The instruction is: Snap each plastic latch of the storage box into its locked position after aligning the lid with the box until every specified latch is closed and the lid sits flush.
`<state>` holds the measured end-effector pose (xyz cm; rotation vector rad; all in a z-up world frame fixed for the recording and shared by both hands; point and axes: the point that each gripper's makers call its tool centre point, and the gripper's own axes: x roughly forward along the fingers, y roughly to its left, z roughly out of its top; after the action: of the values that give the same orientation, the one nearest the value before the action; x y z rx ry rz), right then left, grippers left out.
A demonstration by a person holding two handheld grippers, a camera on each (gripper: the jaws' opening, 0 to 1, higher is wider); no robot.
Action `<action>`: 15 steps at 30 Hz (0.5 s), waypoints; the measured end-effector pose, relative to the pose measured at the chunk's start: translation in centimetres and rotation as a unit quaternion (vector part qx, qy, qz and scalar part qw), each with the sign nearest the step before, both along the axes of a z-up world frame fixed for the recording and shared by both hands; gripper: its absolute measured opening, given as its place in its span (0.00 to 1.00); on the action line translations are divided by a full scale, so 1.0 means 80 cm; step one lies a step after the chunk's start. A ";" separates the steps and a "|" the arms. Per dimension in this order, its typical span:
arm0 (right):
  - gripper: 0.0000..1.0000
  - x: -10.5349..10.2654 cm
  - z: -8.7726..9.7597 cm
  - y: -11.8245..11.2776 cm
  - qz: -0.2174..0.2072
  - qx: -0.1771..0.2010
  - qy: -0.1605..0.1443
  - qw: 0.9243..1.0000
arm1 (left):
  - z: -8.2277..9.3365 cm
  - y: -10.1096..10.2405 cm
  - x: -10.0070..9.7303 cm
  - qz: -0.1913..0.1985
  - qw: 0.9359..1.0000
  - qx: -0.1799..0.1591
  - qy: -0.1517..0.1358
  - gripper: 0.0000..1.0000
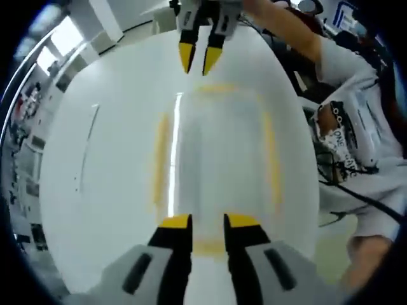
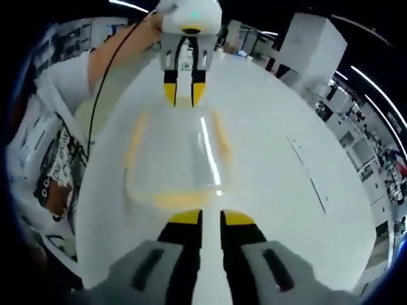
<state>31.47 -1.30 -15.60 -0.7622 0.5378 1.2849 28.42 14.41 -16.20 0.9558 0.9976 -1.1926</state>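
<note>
On a white round table (image 1: 95, 190) lies a clear plastic storage box (image 1: 213, 152) with a see-through lid (image 2: 181, 155) edged in yellow; the picture is blurred, and I cannot tell what, if anything, is inside it or whether its latches are snapped down. The left gripper (image 1: 208, 223) hovers at one short end of the box, its yellow-tipped fingers a little apart with nothing between them. The right gripper (image 2: 211, 219) hangs at the opposite short end, facing the left one across the lid, its fingers likewise slightly spread and empty. A person in a white printed shirt (image 1: 356, 146) stands at the table's edge beside the box, one forearm (image 1: 286, 25) reaching out behind the right gripper.
</note>
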 end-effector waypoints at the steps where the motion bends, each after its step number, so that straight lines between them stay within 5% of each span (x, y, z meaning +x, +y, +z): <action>1: 0.09 0.000 0.000 -0.001 -0.001 0.005 -0.002 1.000 | -0.001 -0.001 0.000 0.000 1.000 0.003 0.002 0.17; 15: 0.12 -0.009 -0.016 0.001 -0.001 0.003 -0.017 1.000 | -0.005 -0.008 -0.002 0.003 0.997 0.077 0.029 0.14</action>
<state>30.77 -1.20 -16.91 -0.7760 0.5068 1.2695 28.26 13.75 -16.59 1.0437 1.1506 -1.1564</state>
